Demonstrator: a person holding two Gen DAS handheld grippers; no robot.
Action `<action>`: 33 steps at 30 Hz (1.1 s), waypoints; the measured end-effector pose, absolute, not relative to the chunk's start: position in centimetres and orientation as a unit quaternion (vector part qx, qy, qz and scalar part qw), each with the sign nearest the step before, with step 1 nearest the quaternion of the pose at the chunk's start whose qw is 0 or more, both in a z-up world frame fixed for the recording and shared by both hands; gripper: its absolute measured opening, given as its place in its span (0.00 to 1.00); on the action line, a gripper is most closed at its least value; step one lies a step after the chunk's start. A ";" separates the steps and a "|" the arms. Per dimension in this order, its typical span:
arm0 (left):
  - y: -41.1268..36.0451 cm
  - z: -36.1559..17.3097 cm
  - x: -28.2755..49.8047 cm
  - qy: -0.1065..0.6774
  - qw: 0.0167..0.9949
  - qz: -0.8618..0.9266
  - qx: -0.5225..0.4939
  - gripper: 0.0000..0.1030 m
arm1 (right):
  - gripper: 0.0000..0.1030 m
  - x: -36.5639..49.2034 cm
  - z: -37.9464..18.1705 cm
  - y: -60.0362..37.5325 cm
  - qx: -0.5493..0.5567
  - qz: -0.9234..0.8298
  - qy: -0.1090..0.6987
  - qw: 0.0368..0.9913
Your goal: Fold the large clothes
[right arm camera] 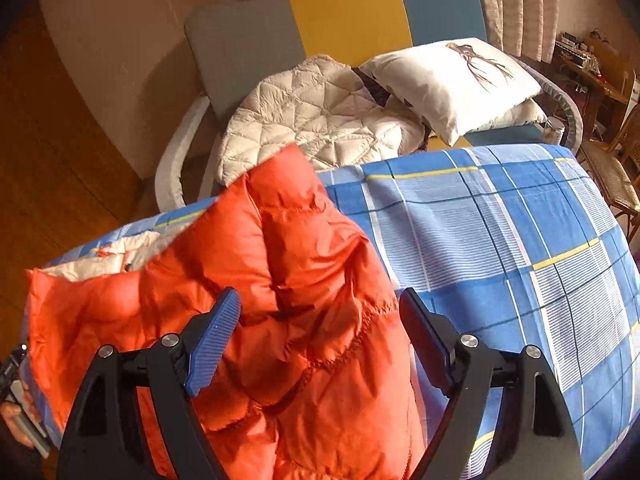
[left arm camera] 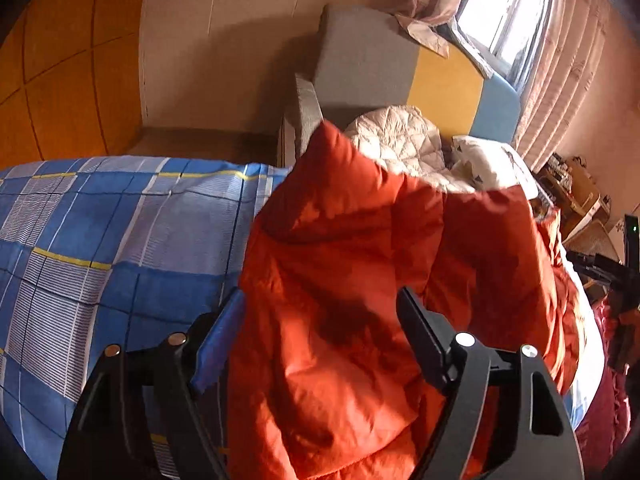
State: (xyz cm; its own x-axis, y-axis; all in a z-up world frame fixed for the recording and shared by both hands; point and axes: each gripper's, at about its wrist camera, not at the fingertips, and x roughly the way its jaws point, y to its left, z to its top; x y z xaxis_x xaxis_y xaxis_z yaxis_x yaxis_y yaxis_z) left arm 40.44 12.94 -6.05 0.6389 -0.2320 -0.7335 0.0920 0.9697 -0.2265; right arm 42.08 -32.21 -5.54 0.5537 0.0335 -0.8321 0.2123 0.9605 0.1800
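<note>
Orange puffer jacket (left arm camera: 340,280) lay bunched on the blue plaid bedsheet (left arm camera: 100,220) in the left wrist view, one quilted panel doubled over another. The left gripper (left arm camera: 320,308) stood wide above it, fabric between the fingers but neither pad pressing, so nothing was held. Beyond sat a cream quilted jacket (left arm camera: 400,140) against the grey, yellow and blue headboard (left arm camera: 448,88). A dark red cloth at the right edge was too cut off to name.

Over to the right wrist view: the right gripper (right arm camera: 320,308) was wide too, its blue ribbed pad (right arm camera: 214,340) just beside the orange fabric, gripping nothing. A strip of pale lining (right arm camera: 120,258) showed at the jacket's far-left edge, and a white pillow (right arm camera: 452,80) rested by the headboard.

By my reading, one fold was down and both claws were free between grasps. The next move called for picking fresh edges and doubling the bundle again. Where the hem and sleeves lay was hard to make out, and the near part of the jacket was hidden under the gripper frames
</note>
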 end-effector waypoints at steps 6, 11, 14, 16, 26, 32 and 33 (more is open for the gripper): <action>11.8 -7.8 40.2 0.430 0.896 -0.089 -0.064 0.44 | 0.75 42.0 -7.4 -31.6 0.096 -0.072 0.485 0.866; 11.8 -7.1 40.0 0.405 0.910 -0.065 -0.056 0.42 | 0.74 42.1 -5.4 -29.4 0.058 -0.065 0.448 0.890; 11.3 -5.6 39.0 0.359 0.932 -0.027 -0.038 0.42 | 0.74 42.8 -4.8 -26.9 0.049 -0.025 0.446 0.893; 11.1 -4.6 38.5 0.342 0.937 -0.040 -0.060 0.44 | 0.74 43.2 -4.8 -25.0 0.046 0.008 0.450 0.892; 5.4 -3.2 39.1 0.363 0.902 -0.219 -0.082 0.52 | 0.23 45.7 -8.8 -19.1 0.003 0.034 0.501 0.865; 1.6 -4.0 40.6 0.399 0.885 -0.235 -0.043 0.04 | 0.01 45.6 -8.2 -19.1 -0.014 0.037 0.491 0.870; 1.2 -4.2 40.7 0.397 0.888 -0.231 -0.034 0.01 | 0.01 45.3 -7.8 -19.0 -0.018 0.037 0.483 0.875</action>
State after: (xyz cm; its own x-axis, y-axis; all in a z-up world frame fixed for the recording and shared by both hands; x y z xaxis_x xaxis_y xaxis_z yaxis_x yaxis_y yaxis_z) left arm 40.70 1.17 -4.17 0.5786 -0.4369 -0.6888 0.3835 0.8910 -0.2430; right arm 45.35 -19.02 -7.76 0.5303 0.0477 -0.8465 -0.0834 0.9965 0.0039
